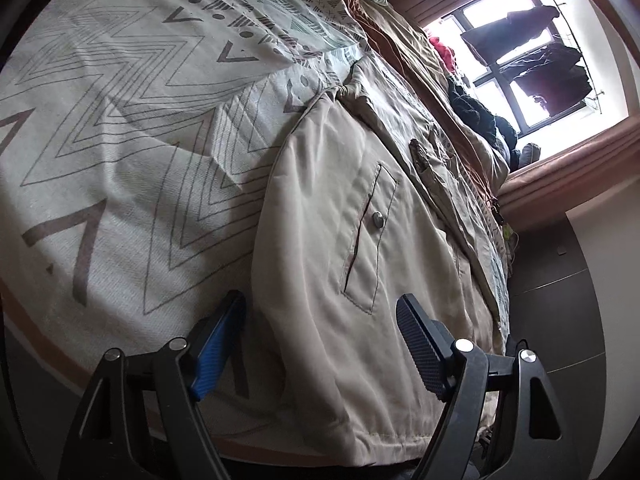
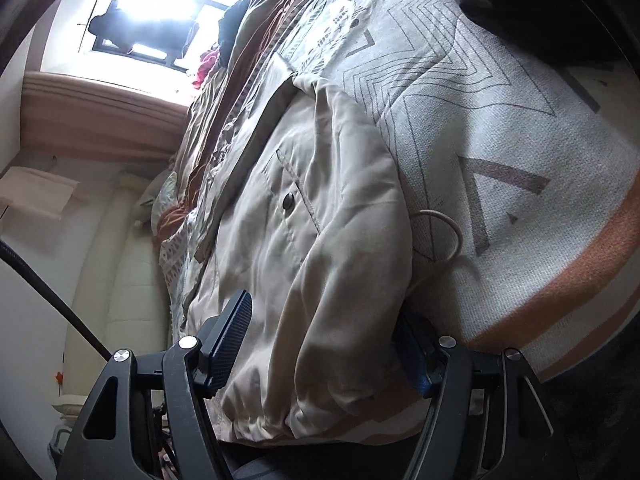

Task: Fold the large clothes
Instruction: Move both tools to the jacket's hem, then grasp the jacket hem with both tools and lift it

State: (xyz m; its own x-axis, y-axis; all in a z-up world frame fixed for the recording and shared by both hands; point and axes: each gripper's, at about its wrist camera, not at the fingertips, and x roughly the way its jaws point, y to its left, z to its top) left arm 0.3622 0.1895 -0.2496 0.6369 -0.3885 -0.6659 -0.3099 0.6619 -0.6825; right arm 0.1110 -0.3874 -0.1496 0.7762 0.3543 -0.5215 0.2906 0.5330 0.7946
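The left gripper [image 1: 322, 344] stands wide, its jaws astride the hem corner of a beige jacket [image 1: 360, 240] without visibly pressing it. The right gripper [image 2: 326, 344] is wide too, its jaws flanking the jacket's other hem corner; whether the pads pinch the cloth cannot be told. The jacket lies spread flat on a bed [image 1: 120, 140] with a patterned cover, snap pockets [image 2: 288, 200] facing up. A bright window [image 1: 516, 40] lies beyond.

Jacket [image 1: 360, 280] hem cut off at frame bottom in both views. Window [image 1: 520, 60] blown out; dark clothes hanging there unreadable. Right gripper [image 2: 324, 344]: far pad partly behind fabric.
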